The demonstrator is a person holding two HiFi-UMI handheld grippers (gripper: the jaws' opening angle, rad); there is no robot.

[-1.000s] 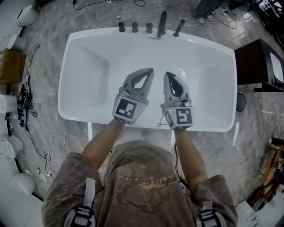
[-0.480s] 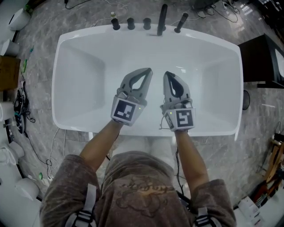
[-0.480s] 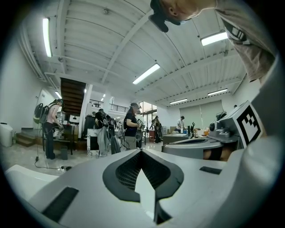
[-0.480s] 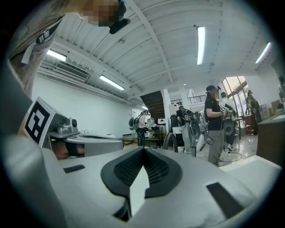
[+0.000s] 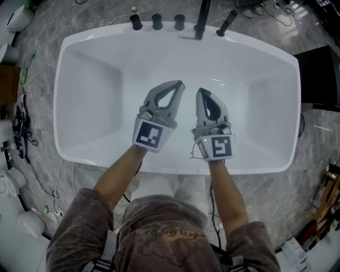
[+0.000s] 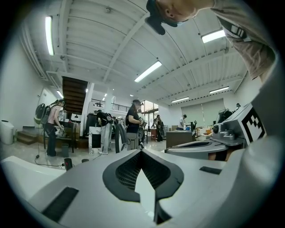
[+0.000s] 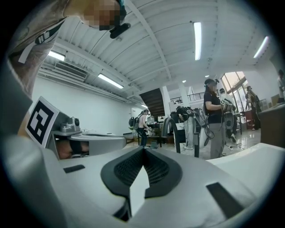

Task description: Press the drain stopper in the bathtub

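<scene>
Bathtub (image 5: 95, 85) lay beneath my left hand-held gripper (image 5: 180, 84) and right hand-held gripper (image 5: 200, 91), each with jaws together.

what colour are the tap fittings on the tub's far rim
Black tap fittings, on the glossy white bathtub; the head view shows them best.

Bathtub (image 5: 95, 79): glossy white, smooth. Tap fittings (image 5: 179, 22), 12 o'clock rim: matt black. Floor (image 5: 79, 16): grey veined stone, polished. Left tongs (image 5: 180, 84), right tongs (image 5: 200, 90): matt grey plastic.
</scene>
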